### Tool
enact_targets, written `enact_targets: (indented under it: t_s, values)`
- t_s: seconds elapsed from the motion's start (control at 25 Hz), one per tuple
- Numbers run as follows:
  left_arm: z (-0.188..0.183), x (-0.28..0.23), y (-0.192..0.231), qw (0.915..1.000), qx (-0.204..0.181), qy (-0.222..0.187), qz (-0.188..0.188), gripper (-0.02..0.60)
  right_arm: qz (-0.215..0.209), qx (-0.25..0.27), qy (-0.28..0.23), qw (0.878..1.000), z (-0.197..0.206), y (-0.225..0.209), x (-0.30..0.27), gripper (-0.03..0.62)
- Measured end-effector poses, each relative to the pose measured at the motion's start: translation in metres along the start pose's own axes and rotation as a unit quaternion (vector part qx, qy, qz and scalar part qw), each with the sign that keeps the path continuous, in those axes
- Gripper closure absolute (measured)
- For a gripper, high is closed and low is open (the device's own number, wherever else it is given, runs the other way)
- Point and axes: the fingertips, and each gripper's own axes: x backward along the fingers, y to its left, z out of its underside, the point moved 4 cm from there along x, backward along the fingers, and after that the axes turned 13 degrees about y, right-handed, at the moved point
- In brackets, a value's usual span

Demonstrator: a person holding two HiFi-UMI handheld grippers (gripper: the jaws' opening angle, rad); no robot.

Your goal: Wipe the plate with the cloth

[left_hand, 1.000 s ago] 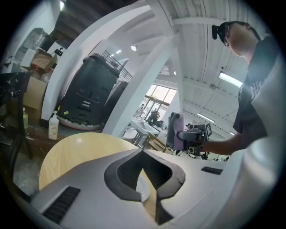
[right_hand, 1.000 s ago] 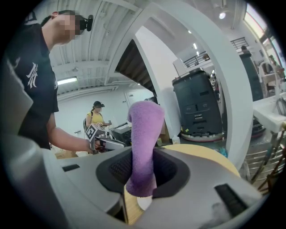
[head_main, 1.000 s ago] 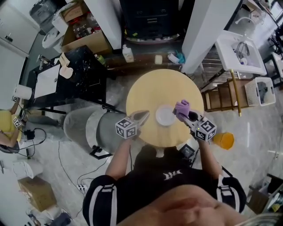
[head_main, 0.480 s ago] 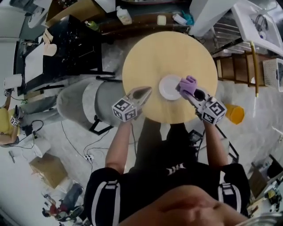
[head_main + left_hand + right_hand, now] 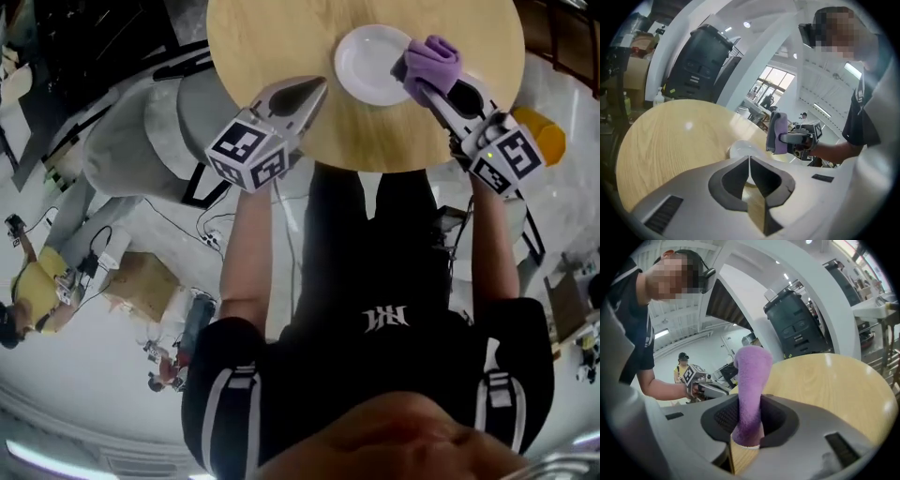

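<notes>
on the round wooden table (image 5: 272, 37) sits a white plate (image 5: 370, 66), near the front edge. at its right rim hangs the purple cloth (image 5: 433, 58), clamped between the fingers of the right gripper (image 5: 424, 86) — wiping looks not yet begun. the left gripper (image 5: 317, 90), fingers together and empty, hovers beside the plate.

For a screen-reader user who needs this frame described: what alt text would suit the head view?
Seen from above, the right gripper holds a purple cloth over the right rim of a white plate on a round wooden table. The left gripper, shut and empty, is at the table's near edge.
</notes>
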Motion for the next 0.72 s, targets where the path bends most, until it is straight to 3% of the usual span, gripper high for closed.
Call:
enact_targets:
  t_s: [0.12, 0.16, 0.44, 0.64, 0.72]
  values:
    - [-0.002, -0.016, 0.005, 0.9994, 0.025, 0.025, 0.004, 0.433, -0.003, 0.004, -0.005, 1.0, 0.002, -0.004, -0.003, 0.493]
    - [-0.003, -0.02, 0.007, 0.999, 0.03, 0.032, 0.003, 0.417, -0.004, 0.005, -0.009, 1.0, 0.001, -0.004, -0.003, 0.492]
    - [0.006, -0.043, 0.015, 0.9907, 0.07, 0.116, 0.005, 0.417, -0.012, 0.013, -0.011, 1.0, 0.004, 0.0, 0.0, 0.492]
    - [0.007, -0.054, 0.013, 0.9872, 0.061, 0.147, -0.001, 0.417, -0.022, 0.015, -0.027, 0.999, -0.003, 0.013, 0.004, 0.492]
    - [0.009, -0.055, 0.014, 0.9854, 0.063, 0.158, -0.008, 0.449, -0.028, 0.02, -0.034, 0.999, -0.009, 0.019, 0.003, 0.493]
